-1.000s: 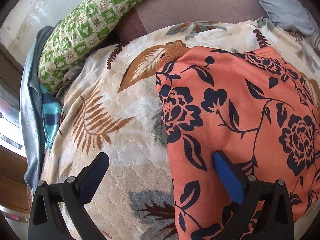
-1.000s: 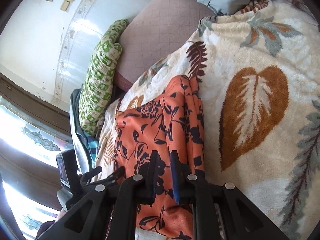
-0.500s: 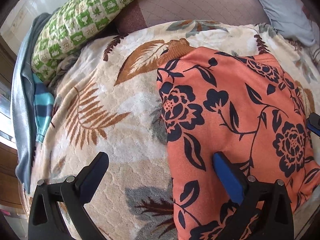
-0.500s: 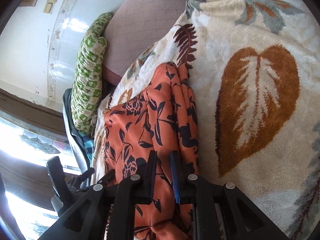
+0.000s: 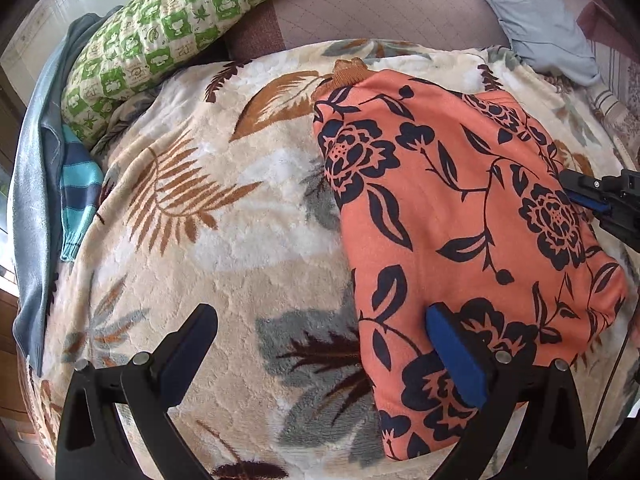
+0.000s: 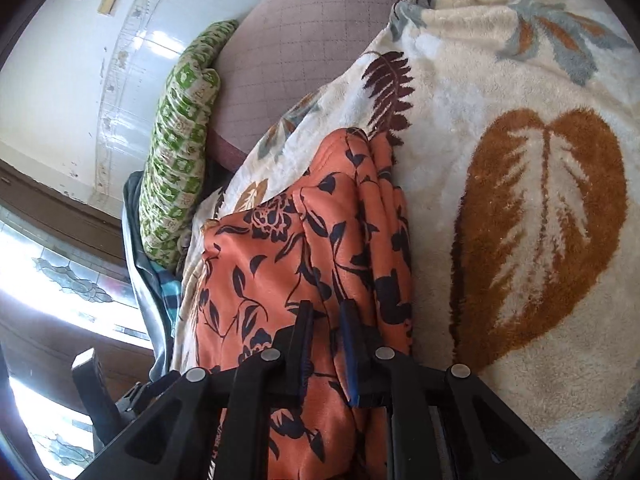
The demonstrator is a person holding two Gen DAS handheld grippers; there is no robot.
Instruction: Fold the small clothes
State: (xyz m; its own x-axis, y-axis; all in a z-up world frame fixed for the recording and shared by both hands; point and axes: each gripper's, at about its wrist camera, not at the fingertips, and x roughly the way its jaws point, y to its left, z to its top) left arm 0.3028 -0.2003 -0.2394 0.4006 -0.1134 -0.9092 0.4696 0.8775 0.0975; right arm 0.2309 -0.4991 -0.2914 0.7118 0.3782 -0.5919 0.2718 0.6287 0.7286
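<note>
An orange garment (image 5: 448, 216) with a dark navy flower print lies folded on a cream leaf-patterned blanket (image 5: 224, 240). A ribbed brown cuff pokes out at its far corner. My left gripper (image 5: 320, 344) hangs open and wide over the garment's near left edge, one finger above the print, the other above bare blanket. My right gripper (image 6: 326, 328) is shut on a bunched fold of the orange garment (image 6: 280, 264) at its right side. The same right gripper (image 5: 588, 196) shows at the right edge of the left wrist view, against the cloth.
A green-checked pillow (image 5: 180, 28) lies along the far left. Beside it are a grey-blue cloth (image 5: 32, 184) and a teal striped sleeve (image 5: 76, 188). A pale grey pillow (image 5: 536, 12) sits far right, on a mauve quilted sheet (image 5: 380, 4). A window (image 6: 52, 280) is at left.
The left gripper's view has shifted so more blanket shows, and the right gripper has come into sight at its right edge. The right gripper has sunk closer to the garment, still pinching it.
</note>
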